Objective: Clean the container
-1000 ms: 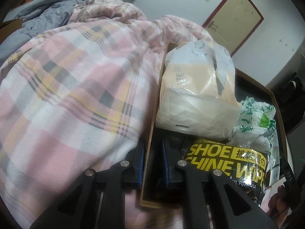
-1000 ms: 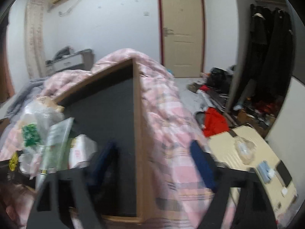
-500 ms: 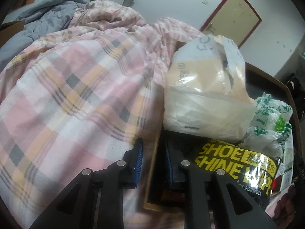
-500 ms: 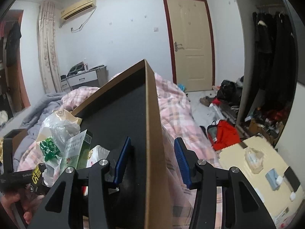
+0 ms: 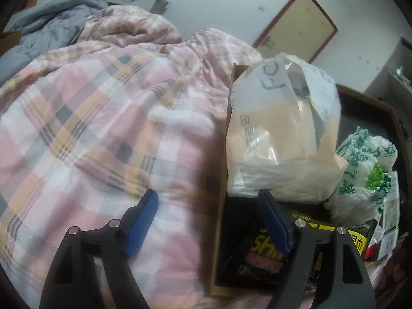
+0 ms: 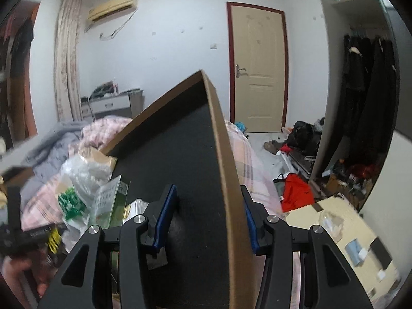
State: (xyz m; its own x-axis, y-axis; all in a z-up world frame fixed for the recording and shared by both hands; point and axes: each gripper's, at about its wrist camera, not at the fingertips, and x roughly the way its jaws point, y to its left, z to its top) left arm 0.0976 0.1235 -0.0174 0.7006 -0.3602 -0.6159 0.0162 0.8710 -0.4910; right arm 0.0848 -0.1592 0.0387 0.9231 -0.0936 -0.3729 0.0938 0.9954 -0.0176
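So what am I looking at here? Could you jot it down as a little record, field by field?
Place: bedroom, on a bed with a pink plaid quilt
Container: shallow cardboard box with a black inside, tilted
Contents: tan and clear plastic bag, green-printed bag, black and yellow shoe wipes pack
Left gripper: open, straddling the box's left wall
Right gripper: open, straddling the box's right wall
Background: closed door
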